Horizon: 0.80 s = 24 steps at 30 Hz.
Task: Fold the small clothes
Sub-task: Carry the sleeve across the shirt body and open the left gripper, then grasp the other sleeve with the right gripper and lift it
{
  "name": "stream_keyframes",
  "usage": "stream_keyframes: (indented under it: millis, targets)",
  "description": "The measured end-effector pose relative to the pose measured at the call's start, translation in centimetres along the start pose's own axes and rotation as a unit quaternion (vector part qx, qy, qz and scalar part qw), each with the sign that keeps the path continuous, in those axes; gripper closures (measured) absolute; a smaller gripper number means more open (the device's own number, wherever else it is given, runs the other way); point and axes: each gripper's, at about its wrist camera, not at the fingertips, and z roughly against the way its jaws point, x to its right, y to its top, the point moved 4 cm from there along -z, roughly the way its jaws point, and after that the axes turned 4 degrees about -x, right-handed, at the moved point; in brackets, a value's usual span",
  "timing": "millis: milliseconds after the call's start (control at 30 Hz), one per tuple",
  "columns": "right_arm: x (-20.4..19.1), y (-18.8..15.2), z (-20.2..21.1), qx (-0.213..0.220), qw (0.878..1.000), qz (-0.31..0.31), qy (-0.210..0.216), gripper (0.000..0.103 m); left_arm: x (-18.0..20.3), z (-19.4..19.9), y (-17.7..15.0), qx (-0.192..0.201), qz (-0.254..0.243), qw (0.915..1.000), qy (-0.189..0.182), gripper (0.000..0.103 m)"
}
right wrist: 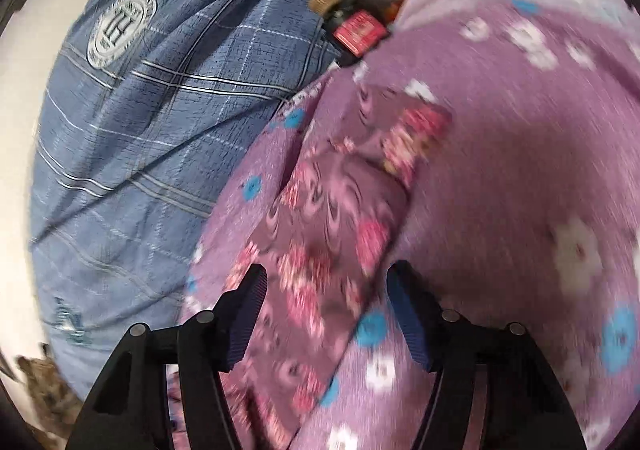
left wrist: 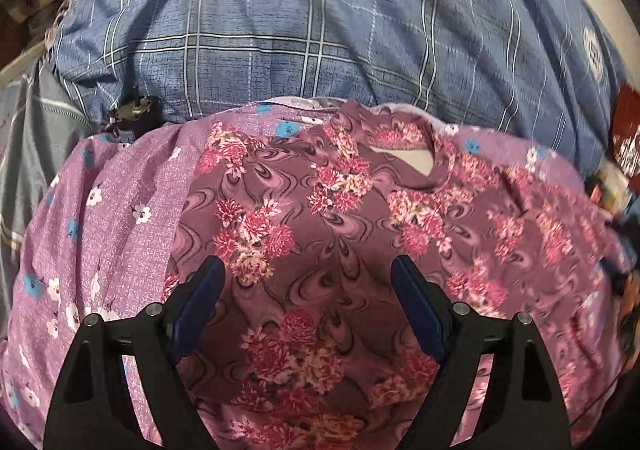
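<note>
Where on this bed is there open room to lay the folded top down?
The widest free patch is the lilac flowered sheet, right of the maroon floral top. A narrower strip of sheet lies between the top and the blue plaid pillow. It is crowded by the small packets at the sheet's far edge.

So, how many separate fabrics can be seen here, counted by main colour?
Maroon with pink flowers: 1, the small garment
Lilac with white and blue flowers: 1, the sheet under it
Blue plaid: 1, the pillow behind
Total: 3
</note>
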Motion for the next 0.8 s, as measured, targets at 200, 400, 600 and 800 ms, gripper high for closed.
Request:
stream_keyframes:
  millis: [200,400,600,800]
  targets:
    - [-1.0,1.5,-2.4,0.036,0.994,0.077,-0.062,0.091,0.9,-1.7,-0.7,-0.016,-0.033,0.9993,0.01,0.018]
    - [0.1,3.5,1.7,0.095,0.995,0.039,-0.008,0.101,-0.4,-3.1,-1.0,-0.039,-0.017,0.9985,0.034,0.018]
    - [-0.1,6.2,11.6,0.213,0.976,0.053,0.013,0.101,-0.2,-3.1,-1.3,-0.039,-0.034,0.9972,0.055,0.018]
    - [0.4,7.6,16.3,0.25,0.968,0.031,0.02,0.101,-0.4,-2.8,-1.0,-0.042,-0.026,0.9972,0.056,0.018]
